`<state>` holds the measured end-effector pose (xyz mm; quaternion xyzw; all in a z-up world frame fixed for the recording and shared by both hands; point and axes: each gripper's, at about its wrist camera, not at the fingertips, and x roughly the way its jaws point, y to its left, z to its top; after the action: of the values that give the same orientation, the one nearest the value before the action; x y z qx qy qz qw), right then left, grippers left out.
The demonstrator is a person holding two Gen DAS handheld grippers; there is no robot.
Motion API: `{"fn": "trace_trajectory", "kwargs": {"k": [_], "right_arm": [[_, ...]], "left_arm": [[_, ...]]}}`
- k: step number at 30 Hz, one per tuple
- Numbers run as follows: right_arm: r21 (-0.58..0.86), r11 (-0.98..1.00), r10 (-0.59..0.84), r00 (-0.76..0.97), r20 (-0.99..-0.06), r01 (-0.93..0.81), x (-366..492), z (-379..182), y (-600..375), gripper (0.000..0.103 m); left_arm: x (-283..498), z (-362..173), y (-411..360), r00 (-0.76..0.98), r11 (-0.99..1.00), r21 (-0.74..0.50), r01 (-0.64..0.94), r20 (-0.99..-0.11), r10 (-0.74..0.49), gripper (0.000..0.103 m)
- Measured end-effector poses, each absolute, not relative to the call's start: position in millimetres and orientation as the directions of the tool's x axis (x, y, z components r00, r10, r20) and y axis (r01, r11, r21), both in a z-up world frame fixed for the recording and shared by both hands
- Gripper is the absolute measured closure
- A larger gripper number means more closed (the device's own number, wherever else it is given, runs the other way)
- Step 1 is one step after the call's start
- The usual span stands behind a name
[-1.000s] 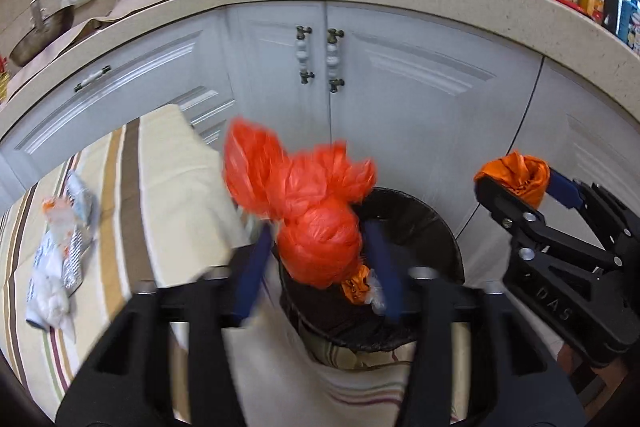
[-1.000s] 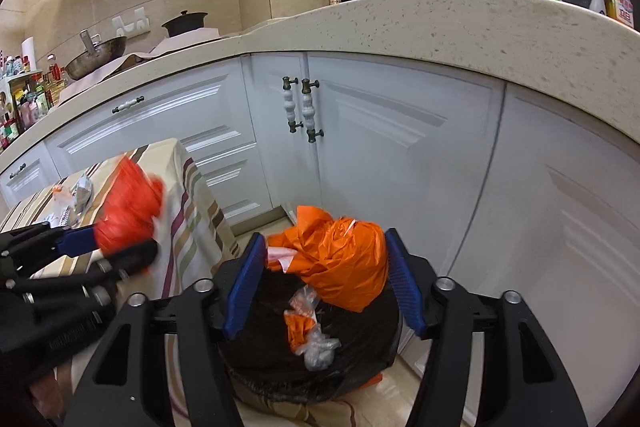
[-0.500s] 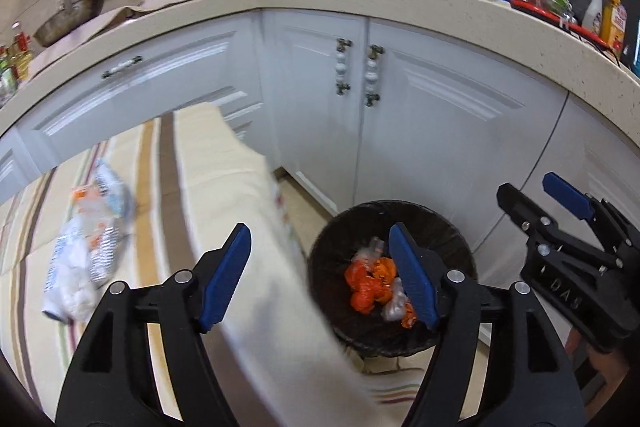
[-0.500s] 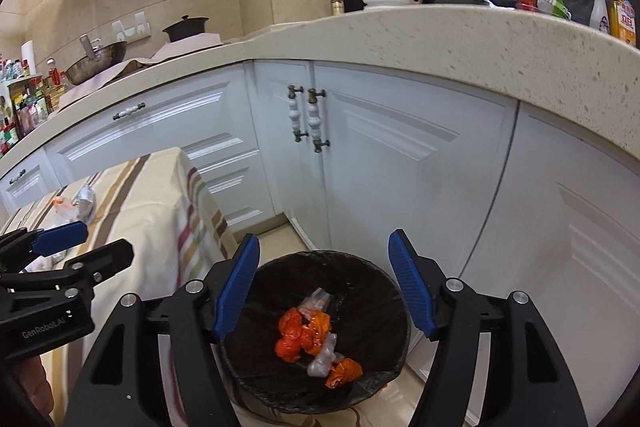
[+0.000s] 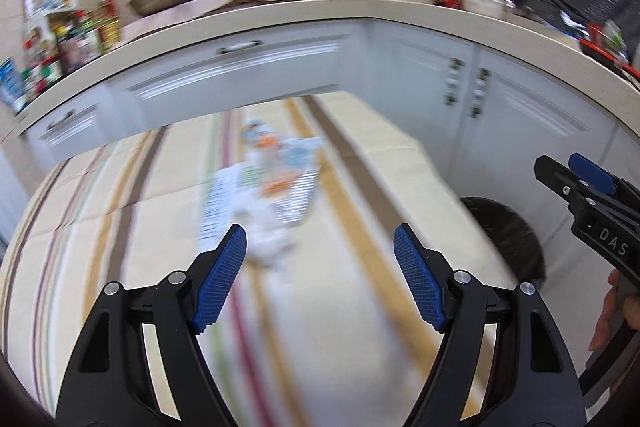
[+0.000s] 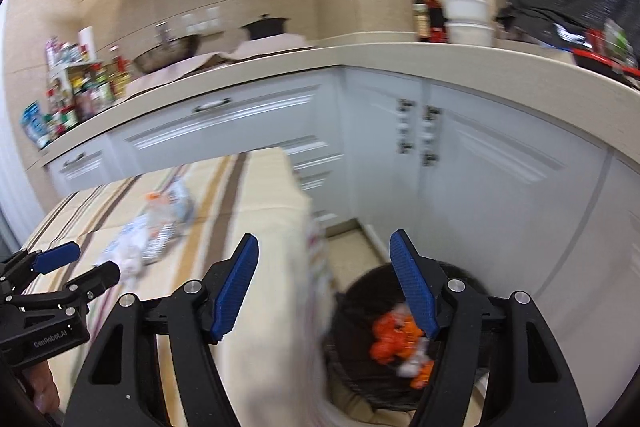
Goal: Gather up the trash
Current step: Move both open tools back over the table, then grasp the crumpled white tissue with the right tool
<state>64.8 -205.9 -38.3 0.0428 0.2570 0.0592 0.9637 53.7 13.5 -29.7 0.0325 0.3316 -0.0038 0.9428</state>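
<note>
Trash (image 6: 396, 341), orange and white scraps, lies in the dark bin (image 6: 356, 367) beside the striped counter (image 5: 380, 307); more blurred wrappers (image 5: 268, 187) lie on that cloth. Both left gripper (image 5: 320, 251) and right gripper (image 6: 324, 259) have just been opening, fingers released, empty.

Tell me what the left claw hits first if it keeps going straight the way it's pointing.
Most likely the pile of wrappers on the striped tablecloth; the open left claw frames it, nothing between. Blur leaves depth unclear.
</note>
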Motion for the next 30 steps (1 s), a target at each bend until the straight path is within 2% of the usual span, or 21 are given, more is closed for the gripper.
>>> {"fn": "trace_trajectory", "kwargs": {"k": [15, 26, 30], "right_arm": [[0.066, 0.933, 0.333, 0.778, -0.533, -0.354, 77, -43, -73, 0.036], [0.038, 0.908, 0.352, 0.709, -0.61, -0.418, 97, -59, -25, 0.036], [0.047, 0.907, 0.345, 0.674, -0.653, -0.418, 109, -67, -19, 0.04]], "left_arm": [[26, -31, 130, 0.768, 0.979, 0.05, -0.199, -0.612, 0.188, 0.029], [29, -36, 156, 0.757, 0.969, 0.002, -0.249, -0.623, 0.196, 0.029], [33, -39, 153, 0.756, 0.971, -0.007, -0.239, -0.629, 0.181, 0.029]]}}
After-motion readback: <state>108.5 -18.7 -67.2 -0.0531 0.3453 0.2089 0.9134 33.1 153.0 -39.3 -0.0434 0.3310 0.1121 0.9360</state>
